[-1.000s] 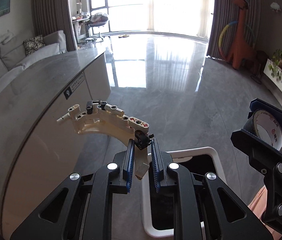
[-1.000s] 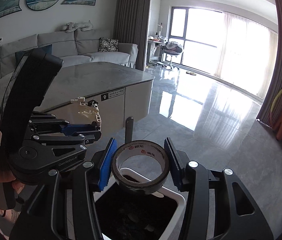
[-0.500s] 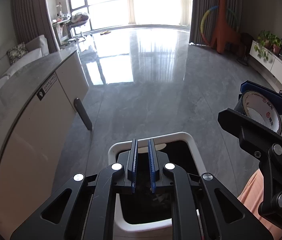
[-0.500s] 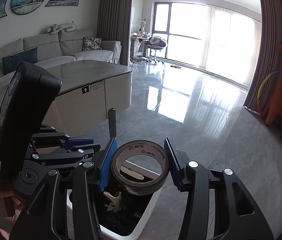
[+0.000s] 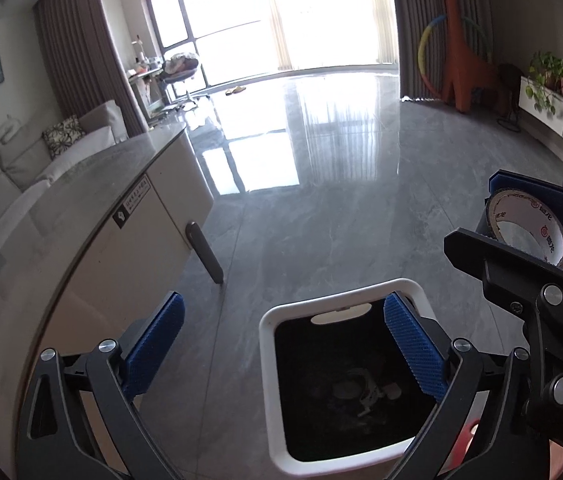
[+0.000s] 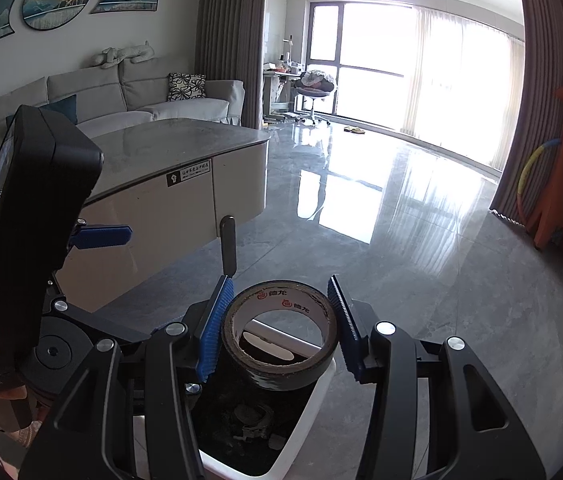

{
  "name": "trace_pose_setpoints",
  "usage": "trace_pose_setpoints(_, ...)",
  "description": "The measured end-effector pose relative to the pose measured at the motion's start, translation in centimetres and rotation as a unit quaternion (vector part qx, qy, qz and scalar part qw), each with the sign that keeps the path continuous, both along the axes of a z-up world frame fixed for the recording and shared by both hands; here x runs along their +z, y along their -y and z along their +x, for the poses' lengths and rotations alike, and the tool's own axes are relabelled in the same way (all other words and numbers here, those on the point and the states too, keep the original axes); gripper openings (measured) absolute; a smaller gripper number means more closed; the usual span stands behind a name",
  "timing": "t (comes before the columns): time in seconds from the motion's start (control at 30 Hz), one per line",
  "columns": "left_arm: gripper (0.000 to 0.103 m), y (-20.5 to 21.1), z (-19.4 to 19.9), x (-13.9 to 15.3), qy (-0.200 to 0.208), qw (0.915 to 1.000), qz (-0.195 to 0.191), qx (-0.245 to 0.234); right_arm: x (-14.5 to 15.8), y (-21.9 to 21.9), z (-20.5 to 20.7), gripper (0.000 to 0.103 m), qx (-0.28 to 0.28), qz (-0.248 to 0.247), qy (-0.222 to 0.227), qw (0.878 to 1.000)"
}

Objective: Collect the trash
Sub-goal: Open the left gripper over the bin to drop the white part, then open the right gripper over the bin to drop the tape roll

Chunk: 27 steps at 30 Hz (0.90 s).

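Note:
A white bin [image 5: 269, 364] with a black liner stands on the floor under both grippers. My left gripper [image 5: 285, 332] hangs above it, its jaws opening wide, nothing between them. The white toy piece [image 5: 369, 396] lies at the bottom of the bin, also in the right wrist view as the toy piece [image 6: 253, 420]. My right gripper [image 6: 279, 322] is shut on a roll of black tape [image 6: 281, 344], held just over the bin rim [image 6: 309, 412]. In the left wrist view that tape roll [image 5: 525, 232] shows at the right.
A grey-topped counter [image 5: 61, 216] with a dark handle [image 5: 205, 252] rises close on the left of the bin. Glossy grey floor [image 5: 341, 200] stretches ahead. A sofa [image 6: 133, 96] stands behind the counter, an orange giraffe figure [image 5: 461, 52] and plants far right.
My left gripper carried the white toy piece over the bin, and its jaws have spread wide; the piece now lies inside the bin. The right gripper still grips the tape.

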<state>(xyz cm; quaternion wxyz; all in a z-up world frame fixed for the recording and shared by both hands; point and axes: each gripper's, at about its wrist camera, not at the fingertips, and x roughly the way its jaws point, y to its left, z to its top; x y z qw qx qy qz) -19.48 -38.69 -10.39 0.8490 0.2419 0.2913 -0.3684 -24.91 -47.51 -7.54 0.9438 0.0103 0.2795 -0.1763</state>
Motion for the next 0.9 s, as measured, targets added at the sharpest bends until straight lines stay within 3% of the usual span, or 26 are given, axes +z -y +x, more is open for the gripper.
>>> trace_pose_setpoints(0.33,0.099,-0.5,0.8,0.6,0.001,0.9999,0.002,0.013,0.2,0.1,-0.1,0.050,0.004,-0.001,0.003,1.000)
trace_pose_setpoints(0.9,0.099,-4.6,4.7,1.5,0.009,0.9974,0.006,0.071,-1.7,-0.6,2.8,0.050,0.016,0.020,-0.030,0.999)
